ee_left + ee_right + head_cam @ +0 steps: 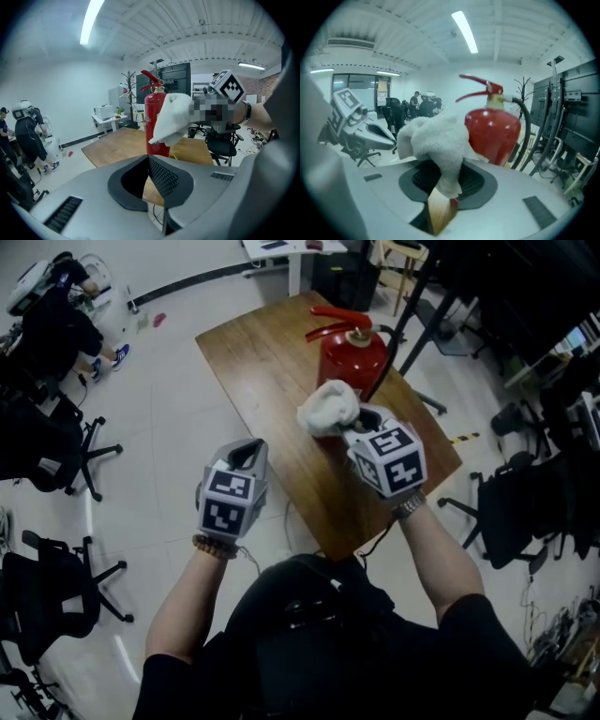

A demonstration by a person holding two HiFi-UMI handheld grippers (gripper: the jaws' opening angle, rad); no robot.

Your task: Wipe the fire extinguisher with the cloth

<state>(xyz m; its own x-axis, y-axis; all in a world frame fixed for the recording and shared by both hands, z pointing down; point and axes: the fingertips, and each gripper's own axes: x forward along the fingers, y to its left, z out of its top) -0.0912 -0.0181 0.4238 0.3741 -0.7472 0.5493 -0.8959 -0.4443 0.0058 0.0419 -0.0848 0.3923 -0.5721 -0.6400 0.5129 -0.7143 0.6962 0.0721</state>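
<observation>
Because the glossy red steel fire extinguisher [352, 357] stands upright and unbraced toward the far right of the brown wooden bench [253, 352], a hard sideways wipe could tip it, by my judgement. The bunched cloth might also snag the lever.

- Cylinder: rounded shoulder, red lever and handle on top, black hose curving down its right side.
- White terry cloth [328, 407]: bunched, pinched in the right claw [361, 423], held by the cylinder's near shoulder; contact cannot be told.
- Left claw [248, 454]: pressed together, empty, near the bench's left edge, apart from the cylinder.
</observation>
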